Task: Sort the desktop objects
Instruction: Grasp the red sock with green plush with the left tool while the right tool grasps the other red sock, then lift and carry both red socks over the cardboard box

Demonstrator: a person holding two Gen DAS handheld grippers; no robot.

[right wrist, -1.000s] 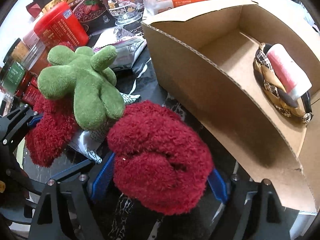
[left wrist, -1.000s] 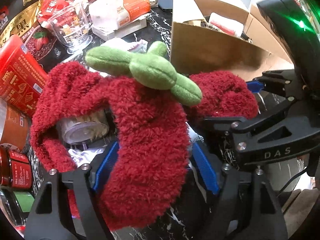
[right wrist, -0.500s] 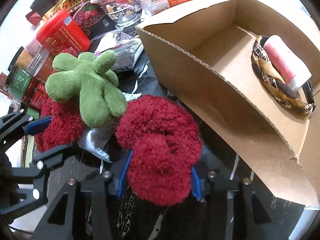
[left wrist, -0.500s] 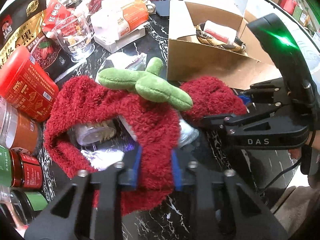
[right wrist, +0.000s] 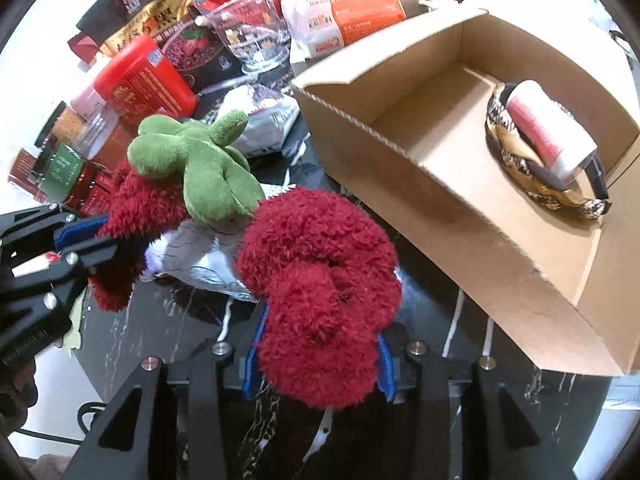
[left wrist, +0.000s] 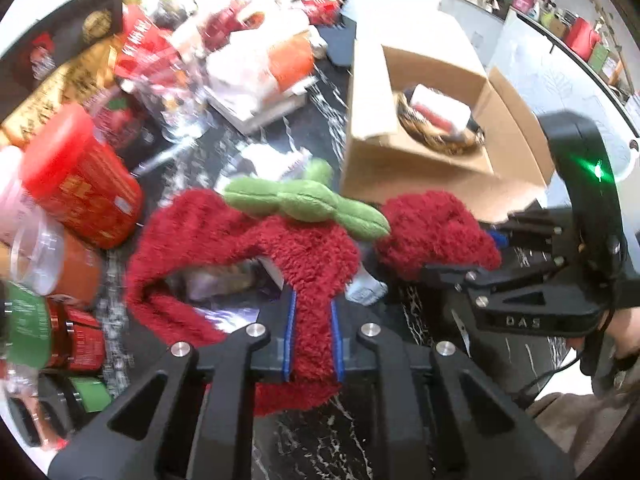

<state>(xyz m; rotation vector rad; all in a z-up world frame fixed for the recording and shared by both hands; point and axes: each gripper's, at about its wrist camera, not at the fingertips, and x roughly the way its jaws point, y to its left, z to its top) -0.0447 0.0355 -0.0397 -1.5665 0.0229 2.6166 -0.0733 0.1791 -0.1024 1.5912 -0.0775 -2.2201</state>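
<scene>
A fuzzy red plush piece with a green leafy top stretches between my two grippers above the black marble table. My left gripper is shut on one red end, its blue pads squeezing the fabric. My right gripper is shut on the other, bunched red end. The green top sits between the two ends in the right wrist view, where the left gripper shows at the left edge. In the left wrist view the right gripper shows at the right.
An open cardboard box stands to the right and holds a patterned headband with a white roll. Red canisters, jars, a glass cup, snack bags and foil packets crowd the left and back.
Both grippers closed on the red plush ends, which were loose between open jaws before. Both have since risen with it, lifting the plush off the packets on the table.
</scene>
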